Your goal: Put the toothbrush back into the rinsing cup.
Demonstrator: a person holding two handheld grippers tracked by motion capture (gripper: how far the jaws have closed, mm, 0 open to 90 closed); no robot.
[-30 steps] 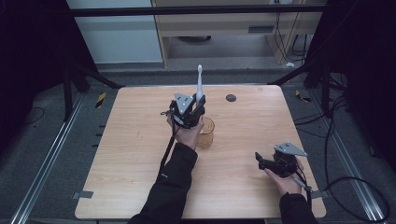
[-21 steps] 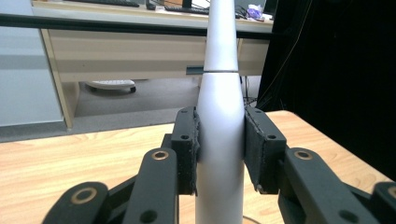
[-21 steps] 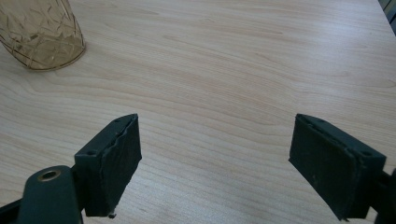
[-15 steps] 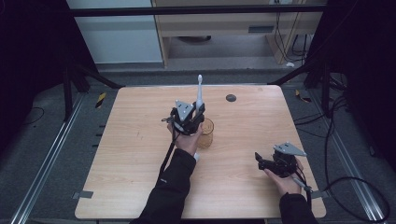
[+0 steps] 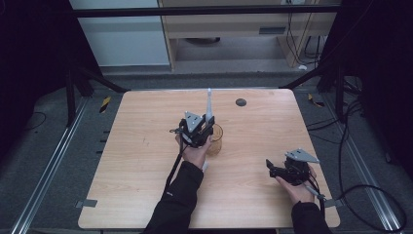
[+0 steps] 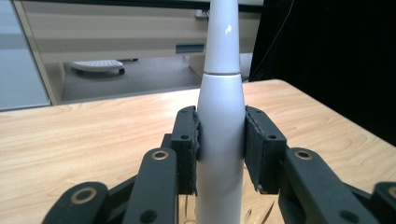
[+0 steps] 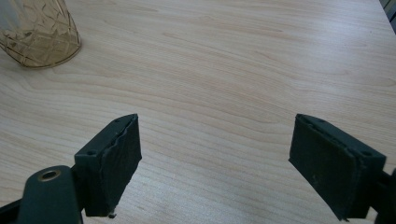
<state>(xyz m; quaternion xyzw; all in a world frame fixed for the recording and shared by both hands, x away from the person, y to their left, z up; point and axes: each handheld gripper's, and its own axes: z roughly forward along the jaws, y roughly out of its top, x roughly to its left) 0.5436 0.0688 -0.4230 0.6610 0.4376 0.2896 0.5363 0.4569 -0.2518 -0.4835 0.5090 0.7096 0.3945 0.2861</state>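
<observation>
Here, white toothbrush handle (image 6: 220, 140) upright over amber glass (image 5: 215, 140).

A light wooden desk (image 5: 146, 195) stands on a grey floor (image 5: 44, 161) in a dim room. Behind it sits a pale cabinet (image 5: 234, 29) beside a white panel (image 5: 122, 39). Black cables (image 5: 370, 190) trail across the floor at the right.

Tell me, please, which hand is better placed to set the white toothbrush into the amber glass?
Left. The left gripper already clamps the white toothbrush upright beside the amber glass. The right gripper is open, low over bare table, well away.
</observation>
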